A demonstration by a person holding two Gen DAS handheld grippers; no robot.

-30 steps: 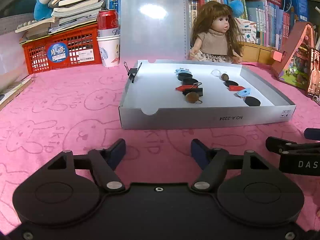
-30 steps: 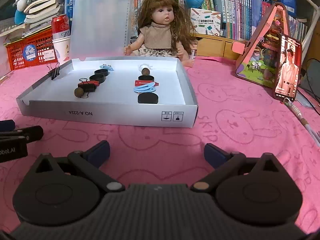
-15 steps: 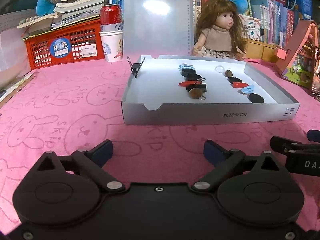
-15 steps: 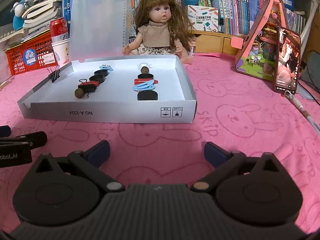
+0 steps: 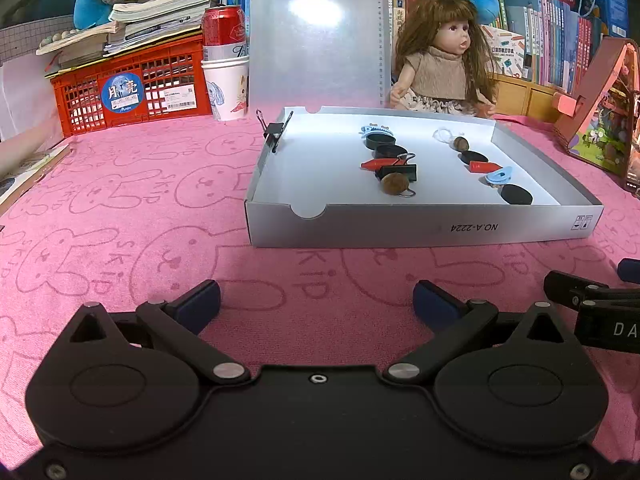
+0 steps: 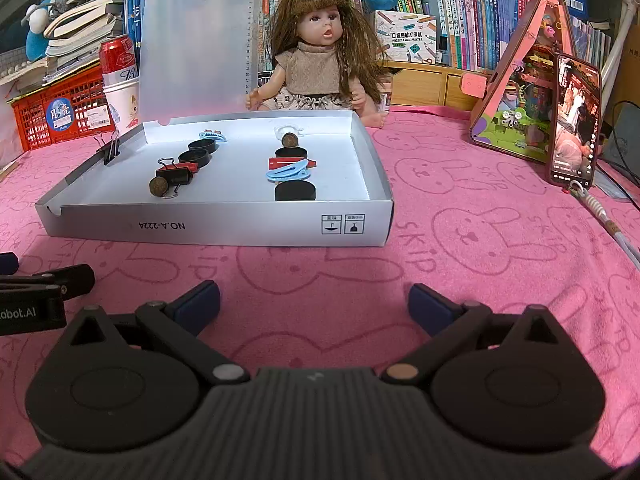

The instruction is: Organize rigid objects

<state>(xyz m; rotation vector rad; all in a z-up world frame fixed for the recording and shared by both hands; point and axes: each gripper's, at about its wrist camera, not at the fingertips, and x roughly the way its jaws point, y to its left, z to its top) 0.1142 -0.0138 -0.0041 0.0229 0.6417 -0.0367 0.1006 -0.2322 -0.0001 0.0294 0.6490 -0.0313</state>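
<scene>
On the pink-clothed desk [image 5: 120, 200] lies the shallow white box [image 5: 420, 228], long axis running left-right, holding two rows of small items reaching away from the cameras. Both the left hand-held gripper [image 5: 316, 300], just opened wider, and the right hand-held gripper [image 6: 314, 300] gape empty. Only the right view shows the phone [image 6: 574, 120].
</scene>
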